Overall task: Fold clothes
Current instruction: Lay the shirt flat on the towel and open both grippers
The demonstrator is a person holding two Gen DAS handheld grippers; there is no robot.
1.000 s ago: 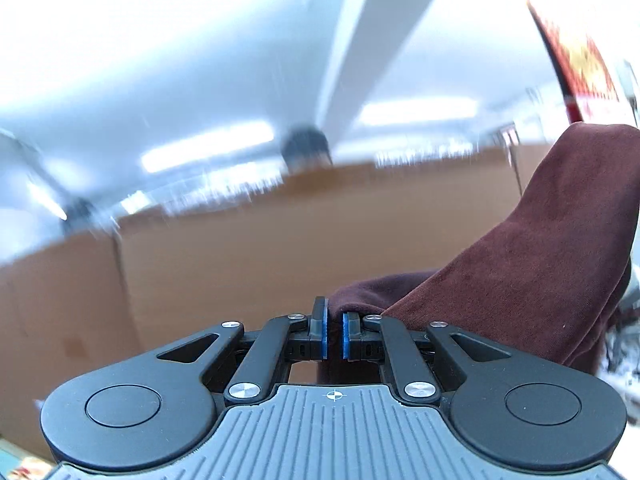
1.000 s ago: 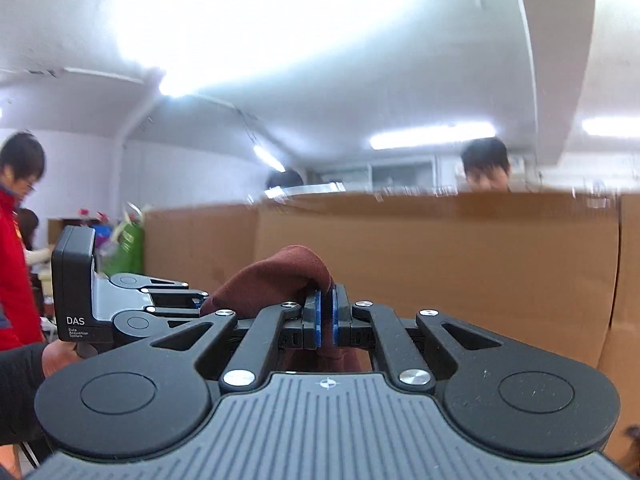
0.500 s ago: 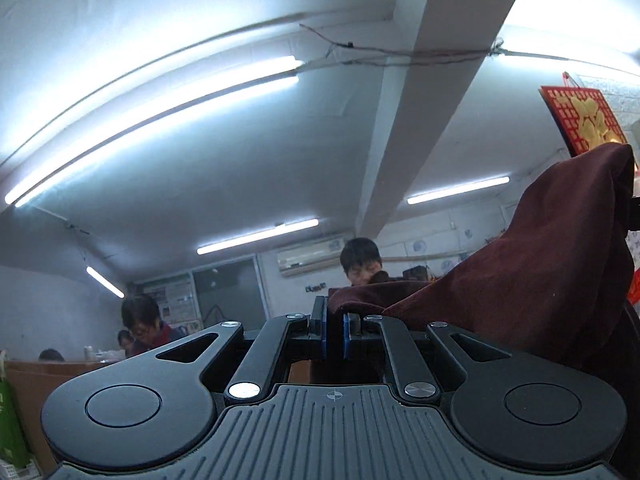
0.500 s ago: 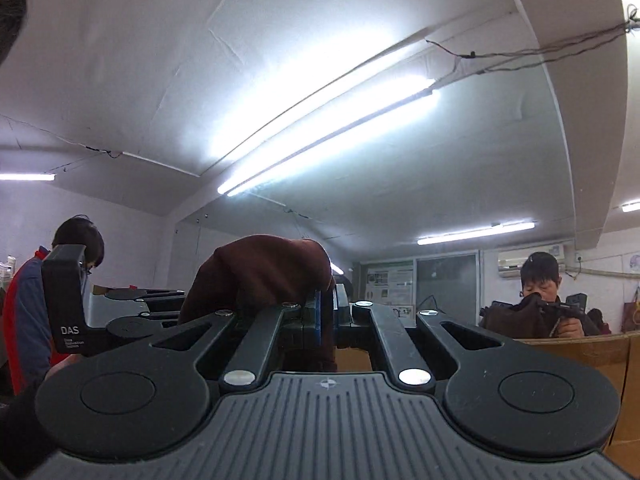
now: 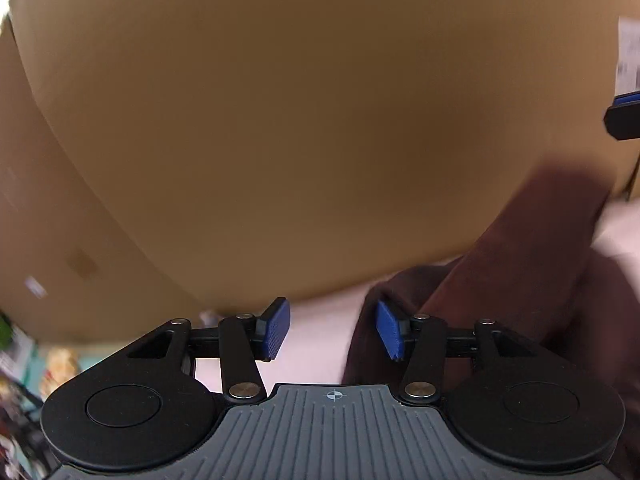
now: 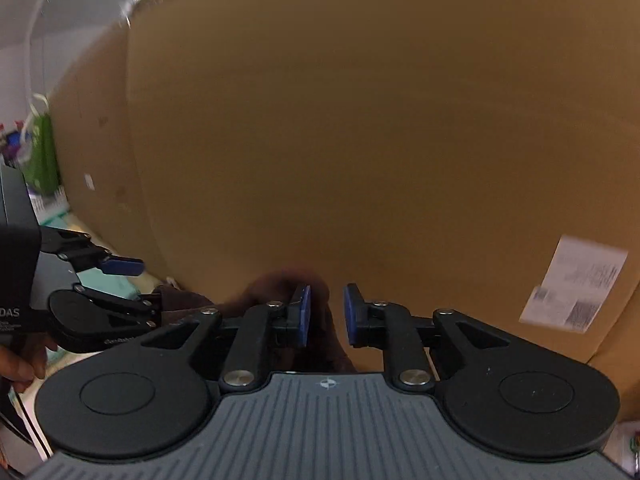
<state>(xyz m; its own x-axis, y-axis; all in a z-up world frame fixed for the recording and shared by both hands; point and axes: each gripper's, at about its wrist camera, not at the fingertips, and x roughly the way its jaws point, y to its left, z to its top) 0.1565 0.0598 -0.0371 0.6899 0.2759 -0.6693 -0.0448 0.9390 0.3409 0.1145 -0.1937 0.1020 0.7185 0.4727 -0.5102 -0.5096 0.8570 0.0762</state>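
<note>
A: Where's the dark maroon fleece garment (image 5: 532, 264)?

B: On the pale desk (image 5: 316, 332) by the brown cardboard wall (image 5: 320, 120). I've just been opening both: left gripper (image 5: 331, 330) jaws spread wide, cloth free beside them. Right gripper (image 6: 325, 316) jaws parted, cloth slipping out between. Drop done, folding's next.

Big brown cardboard wall (image 6: 360, 140) fills pretty much everything straight ahead of both grippers. White shipping label (image 6: 574, 290) stuck low on it, right of the right gripper. Green bag (image 6: 40, 152) far off left.
</note>
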